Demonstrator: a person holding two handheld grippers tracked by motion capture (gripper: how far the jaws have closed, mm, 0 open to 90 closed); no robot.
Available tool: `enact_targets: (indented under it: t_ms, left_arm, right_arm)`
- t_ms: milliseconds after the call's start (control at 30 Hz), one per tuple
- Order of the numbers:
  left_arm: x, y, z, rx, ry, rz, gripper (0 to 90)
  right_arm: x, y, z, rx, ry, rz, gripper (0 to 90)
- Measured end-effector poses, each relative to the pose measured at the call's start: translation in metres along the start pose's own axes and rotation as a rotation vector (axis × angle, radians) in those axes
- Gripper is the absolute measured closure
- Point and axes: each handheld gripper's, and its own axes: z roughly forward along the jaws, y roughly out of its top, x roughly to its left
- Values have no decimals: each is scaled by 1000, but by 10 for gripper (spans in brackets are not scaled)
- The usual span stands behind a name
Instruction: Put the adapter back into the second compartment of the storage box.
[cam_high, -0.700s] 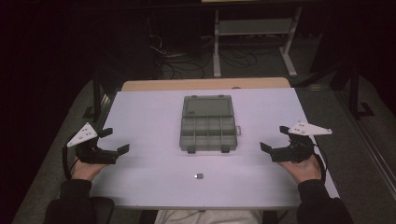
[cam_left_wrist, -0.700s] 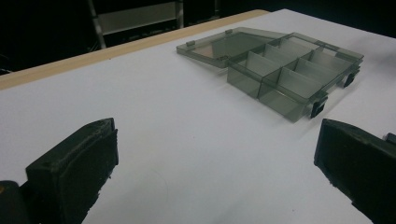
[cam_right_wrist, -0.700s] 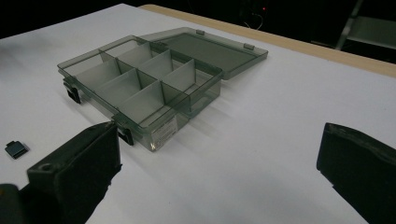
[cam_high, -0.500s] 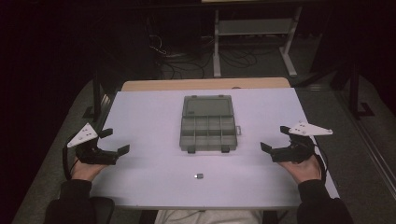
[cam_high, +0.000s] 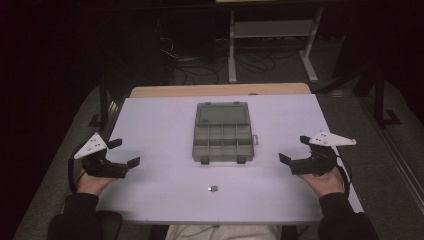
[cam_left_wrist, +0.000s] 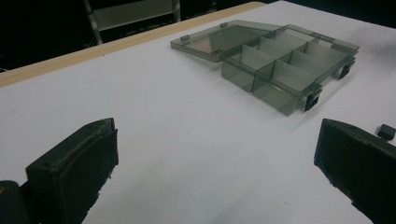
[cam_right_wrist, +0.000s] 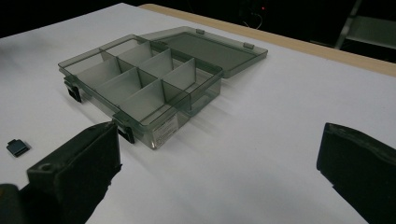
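A smoky clear compartment box (cam_high: 222, 141) lies open in the middle of the white table (cam_high: 160, 130), its lid (cam_high: 222, 113) folded flat on the far side; its compartments look empty. A small dark piece (cam_high: 212, 188) lies on the table in front of the box. My left gripper (cam_high: 124, 154) rests at the table's left edge, open, nothing between its jaws. My right gripper (cam_high: 294, 148) rests at the right edge, open and empty too. The left gripper view has the box (cam_left_wrist: 289, 65) ahead to the right and the small piece (cam_left_wrist: 386, 131) at the right edge. In the right gripper view the box (cam_right_wrist: 140, 88) is ahead to the left, the piece (cam_right_wrist: 17, 147) at far left.
A tan wooden strip (cam_high: 220, 90) runs along the table's far edge. Beyond it are a metal shelf frame (cam_high: 270, 35) and loose cables (cam_high: 185, 60) on the dark floor. Broad bare table lies on both sides of the box.
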Motion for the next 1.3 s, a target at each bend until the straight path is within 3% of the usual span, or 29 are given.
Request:
enact_targets:
  t_ms: [433, 900, 1300]
  left_arm:
    - [-12, 17, 5, 57, -32, 77, 0]
    - [-21, 31, 13, 87, -69, 111, 0]
    - [-34, 50, 29, 141, -96, 169, 0]
  right_arm:
    - [0, 0, -2, -1, 4, 6, 0]
    - [0, -1, 1, 12, 15, 4, 0]
    - [1, -1, 3, 18, 21, -2, 0]
